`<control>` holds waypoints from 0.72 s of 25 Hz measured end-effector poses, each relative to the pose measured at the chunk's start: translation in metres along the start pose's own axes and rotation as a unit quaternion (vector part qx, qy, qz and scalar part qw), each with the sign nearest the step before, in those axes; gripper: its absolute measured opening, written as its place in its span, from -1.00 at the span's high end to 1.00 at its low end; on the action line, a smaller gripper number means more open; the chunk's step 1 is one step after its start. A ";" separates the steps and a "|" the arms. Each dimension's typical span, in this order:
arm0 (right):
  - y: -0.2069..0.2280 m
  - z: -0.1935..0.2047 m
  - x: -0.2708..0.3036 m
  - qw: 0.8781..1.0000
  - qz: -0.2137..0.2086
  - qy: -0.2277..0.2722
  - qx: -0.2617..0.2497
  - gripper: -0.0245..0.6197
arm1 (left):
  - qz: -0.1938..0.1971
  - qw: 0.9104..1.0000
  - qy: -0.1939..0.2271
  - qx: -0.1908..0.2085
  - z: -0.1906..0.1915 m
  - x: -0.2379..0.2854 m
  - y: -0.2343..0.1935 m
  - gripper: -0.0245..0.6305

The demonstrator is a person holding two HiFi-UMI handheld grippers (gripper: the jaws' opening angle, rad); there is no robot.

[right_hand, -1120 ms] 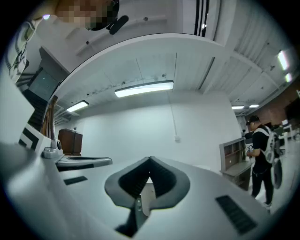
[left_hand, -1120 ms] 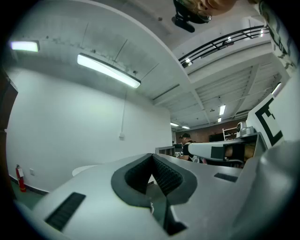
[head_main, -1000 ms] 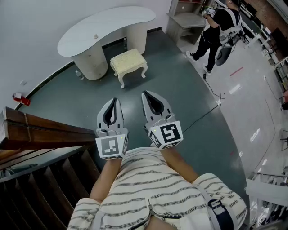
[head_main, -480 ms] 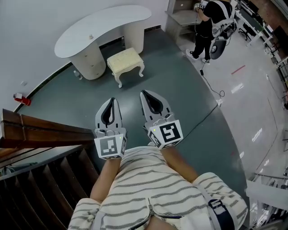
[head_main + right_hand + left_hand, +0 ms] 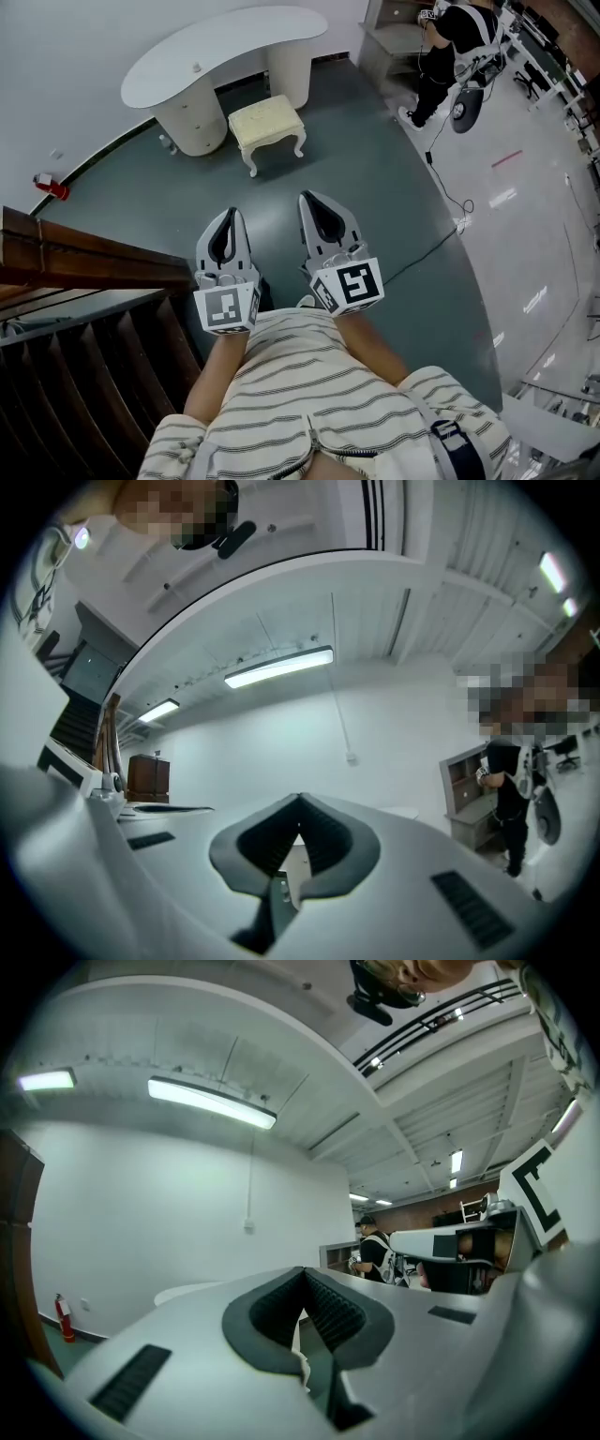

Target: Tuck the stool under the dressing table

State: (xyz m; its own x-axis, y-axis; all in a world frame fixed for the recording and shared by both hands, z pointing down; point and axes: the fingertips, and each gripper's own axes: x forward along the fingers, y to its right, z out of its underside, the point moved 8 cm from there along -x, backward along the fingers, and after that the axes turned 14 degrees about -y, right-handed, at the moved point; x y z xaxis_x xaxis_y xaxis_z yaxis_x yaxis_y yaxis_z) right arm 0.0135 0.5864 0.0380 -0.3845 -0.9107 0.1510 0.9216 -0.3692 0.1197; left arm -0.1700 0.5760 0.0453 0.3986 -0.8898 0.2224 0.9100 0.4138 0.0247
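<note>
A cream padded stool (image 5: pixel 267 129) with curved white legs stands on the dark floor, in front of a white kidney-shaped dressing table (image 5: pixel 217 54) set against the wall. In the head view my left gripper (image 5: pixel 229 215) and right gripper (image 5: pixel 307 199) are held level side by side in front of my striped shirt, well short of the stool, both shut with nothing in them. The left gripper view shows the shut left gripper (image 5: pixel 303 1272) and a slice of the table top (image 5: pixel 192 1290). In the right gripper view the shut right gripper (image 5: pixel 299 801) hides most of the stool.
A dark wooden stair rail (image 5: pixel 84 267) and steps run along my left. A person in black (image 5: pixel 452 39) stands at the far right by a grey shelf unit (image 5: pixel 394 36). A cable (image 5: pixel 441 230) trails across the floor. A red extinguisher (image 5: pixel 52 186) sits by the wall.
Both grippers stay shut and side by side. The view has shifted a little: the stool and table sit slightly further right in the frame than half a second ago.
</note>
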 end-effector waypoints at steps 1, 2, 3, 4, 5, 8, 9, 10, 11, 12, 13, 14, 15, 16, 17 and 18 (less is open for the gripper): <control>0.001 0.000 0.003 1.000 0.000 0.000 0.001 0.89 | -0.001 1.000 -0.003 0.001 0.002 0.002 0.000 0.91; 0.003 0.001 0.005 1.000 0.000 -0.003 0.001 0.89 | -0.002 1.000 -0.005 0.001 0.003 0.004 -0.001 0.91; 0.005 0.002 0.008 1.000 0.000 -0.006 0.002 0.89 | -0.004 1.000 -0.007 0.000 0.005 0.006 -0.002 0.91; 0.007 0.004 0.011 1.000 0.000 -0.009 0.003 0.89 | -0.006 1.000 -0.008 0.000 0.006 0.008 -0.003 0.91; 0.008 0.006 0.014 1.000 0.001 -0.011 0.003 0.89 | -0.007 1.000 -0.008 -0.002 0.006 0.011 -0.004 0.91; 0.017 0.007 0.028 1.000 0.004 -0.016 0.001 0.89 | -0.005 1.000 -0.012 -0.005 0.009 0.029 -0.009 0.91; 0.021 0.007 0.033 1.000 0.006 -0.018 0.000 0.89 | -0.003 1.000 -0.013 -0.007 0.010 0.036 -0.011 0.91; 0.026 0.006 0.039 1.000 0.009 -0.020 -0.002 0.89 | -0.002 1.000 -0.014 -0.010 0.012 0.044 -0.014 0.91; 0.031 0.005 0.045 1.000 0.013 -0.021 -0.003 0.89 | -0.002 1.000 -0.014 -0.014 0.011 0.054 -0.018 0.91; 0.037 0.003 0.052 1.000 0.018 -0.023 -0.005 0.89 | -0.003 1.000 -0.013 -0.019 0.010 0.063 -0.022 0.91; 0.043 0.001 0.059 0.999 0.022 -0.025 -0.007 0.89 | -0.004 1.000 -0.013 -0.025 0.008 0.073 -0.027 0.91; 0.048 0.000 0.065 0.999 0.026 -0.028 -0.008 0.89 | -0.006 0.999 -0.013 -0.030 0.007 0.081 -0.030 0.91; 0.053 0.000 0.073 0.999 0.029 -0.032 -0.008 0.89 | -0.006 0.999 -0.014 -0.034 0.007 0.088 -0.034 0.91; 0.058 -0.001 0.082 0.999 0.031 -0.035 -0.008 0.89 | -0.005 0.999 -0.015 -0.036 0.007 0.097 -0.038 0.91; 0.063 -0.002 0.094 0.999 0.033 -0.038 -0.009 0.89 | -0.004 0.999 -0.015 -0.038 0.006 0.108 -0.043 0.91; 0.067 -0.003 0.107 0.999 0.033 -0.039 -0.011 0.89 | -0.004 0.999 -0.015 -0.040 0.006 0.120 -0.050 0.91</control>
State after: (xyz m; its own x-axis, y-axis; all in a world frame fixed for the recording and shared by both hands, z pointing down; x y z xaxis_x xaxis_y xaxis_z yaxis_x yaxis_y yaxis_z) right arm 0.0341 0.4638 0.0587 -0.3246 -0.9163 0.2347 0.9459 -0.3133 0.0850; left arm -0.1682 0.4503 0.0765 0.3891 -0.8859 0.2525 0.9197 0.3892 -0.0516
